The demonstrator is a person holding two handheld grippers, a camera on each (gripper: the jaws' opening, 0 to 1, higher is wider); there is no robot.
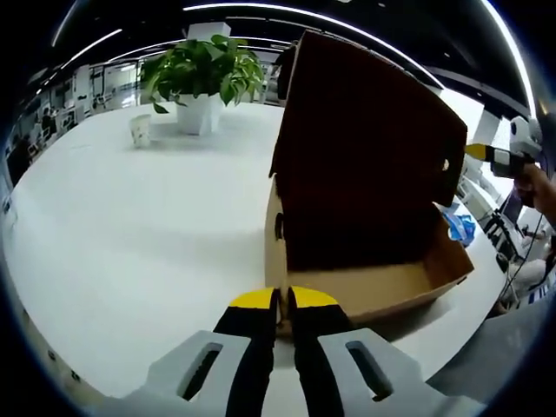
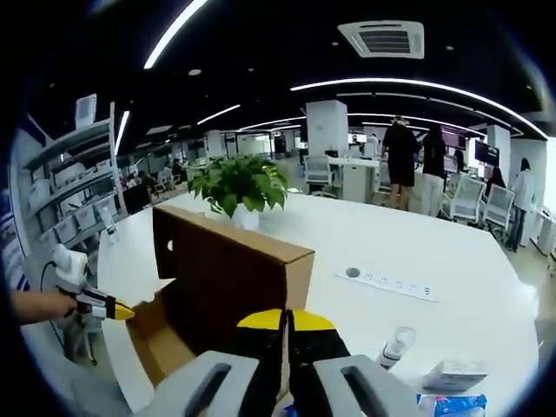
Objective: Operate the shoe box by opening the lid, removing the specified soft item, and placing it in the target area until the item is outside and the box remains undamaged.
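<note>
Your shoe box (image 1: 365,261) sits on the white surface (image 1: 130,243) with its lid (image 1: 365,130) standing up. It looks empty. Both tongs, left (image 1: 281,300) and right (image 2: 287,323), are pressed together, holding nothing. I cannot see the soft item, so find it next.

A brown cardboard shoe box (image 1: 365,261) sits on the white table, its hinged lid (image 1: 369,130) standing open and upright, interior dark

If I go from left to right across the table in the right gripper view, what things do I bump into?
The other tongs held by a hand → cardboard box → power strip → small bottle → packets at the right edge.
</note>
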